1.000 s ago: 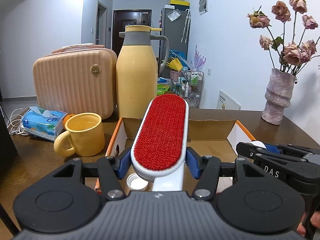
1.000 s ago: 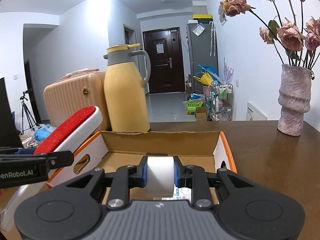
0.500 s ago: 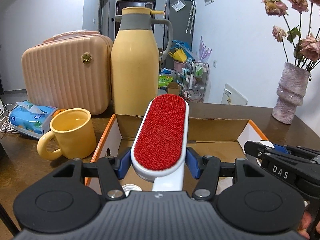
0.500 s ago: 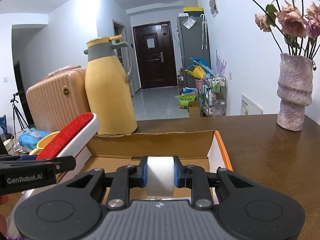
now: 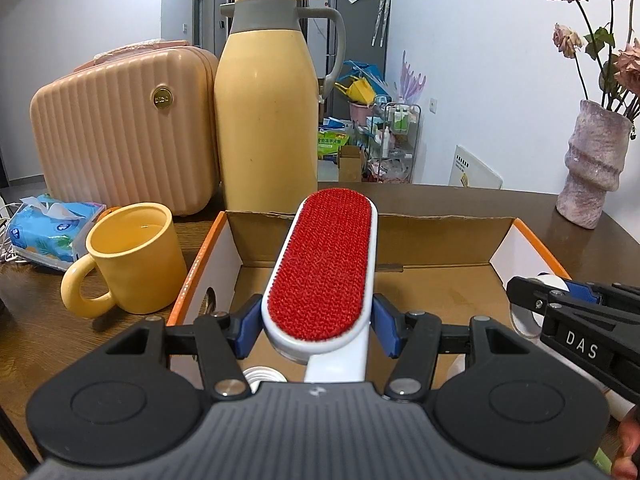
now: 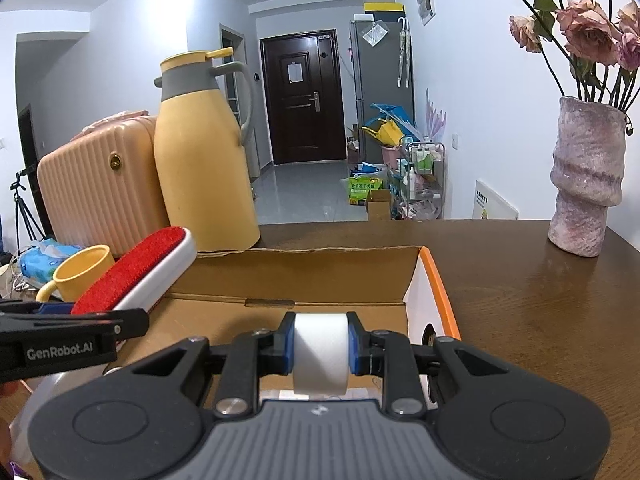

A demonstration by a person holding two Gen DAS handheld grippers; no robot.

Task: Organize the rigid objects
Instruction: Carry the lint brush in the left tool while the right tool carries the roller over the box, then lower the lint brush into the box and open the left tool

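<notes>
My left gripper [image 5: 318, 326] is shut on a white lint brush with a red pad [image 5: 324, 264], held over the open cardboard box [image 5: 440, 232] and pointing toward its far wall. My right gripper [image 6: 321, 346] is shut on a white roll [image 6: 320, 350] above the right part of the same box [image 6: 434, 276]. From the right wrist view the brush [image 6: 136, 268] and the left gripper [image 6: 72, 330] show at the left. The right gripper [image 5: 560, 300] shows at the right edge of the left wrist view. A white cap [image 5: 262, 376] lies on the box floor beneath the left gripper.
A yellow mug [image 5: 132, 260] stands left of the box, with a tissue pack [image 5: 52, 228] beyond it. Behind the box stand a yellow thermos jug [image 5: 268, 120] and a peach case [image 5: 120, 128]. A vase of dried flowers [image 6: 586, 176] stands on the wooden table [image 6: 540, 300] at the right.
Both grippers moved forward and slightly down over the box with their loads still gripped. The jug, case and mug look nearer.
</notes>
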